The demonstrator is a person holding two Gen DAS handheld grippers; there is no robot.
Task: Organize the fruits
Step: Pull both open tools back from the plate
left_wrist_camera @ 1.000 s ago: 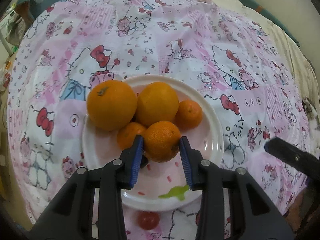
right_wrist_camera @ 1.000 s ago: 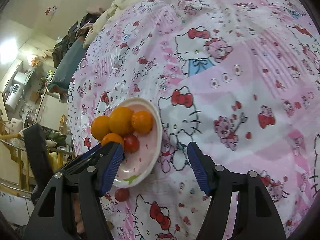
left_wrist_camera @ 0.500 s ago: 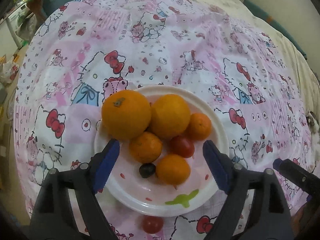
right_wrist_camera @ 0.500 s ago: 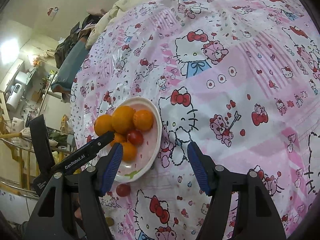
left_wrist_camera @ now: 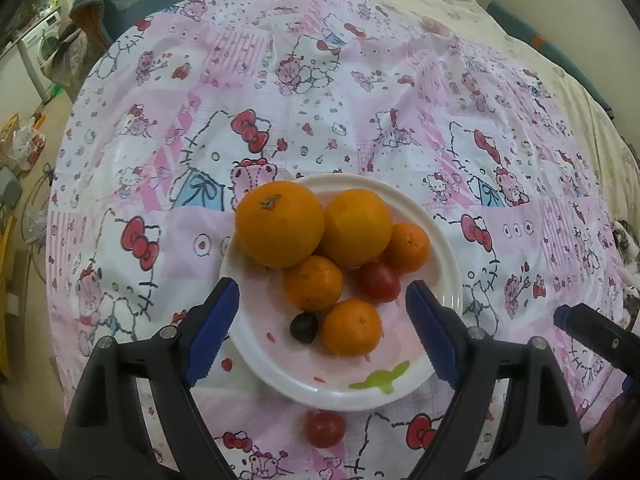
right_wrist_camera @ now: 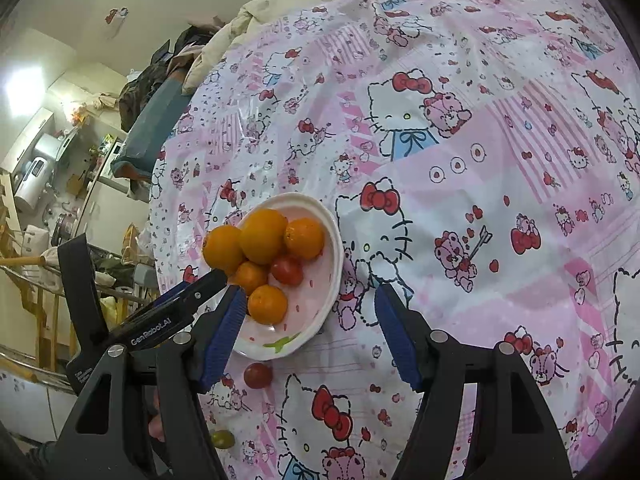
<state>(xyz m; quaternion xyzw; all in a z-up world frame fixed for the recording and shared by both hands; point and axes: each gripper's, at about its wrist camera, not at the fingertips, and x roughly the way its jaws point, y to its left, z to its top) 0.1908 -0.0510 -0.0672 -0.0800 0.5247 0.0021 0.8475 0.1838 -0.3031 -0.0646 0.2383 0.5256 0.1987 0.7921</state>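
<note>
Left wrist view: hovering wide open, gripping nothing, left gripper (left_wrist_camera: pixel 322 314) over round white plate (left_wrist_camera: pixel 448 276) piled with oranges (left_wrist_camera: pixel 280 224); right gripper (right_wrist_camera: pixel 308 330) gaping empty above bare cartoon-print pink tablecloth (right_wrist_camera: pixel 460 160).

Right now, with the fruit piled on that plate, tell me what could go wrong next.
1. The big orange overhangs the plate rim; a nudge could roll it onto the tablecloth.
2. The open left claw hovers low over the pile and may bump the small orange.
3. The red tomato off the plate lies near the edge and could roll off.
</note>
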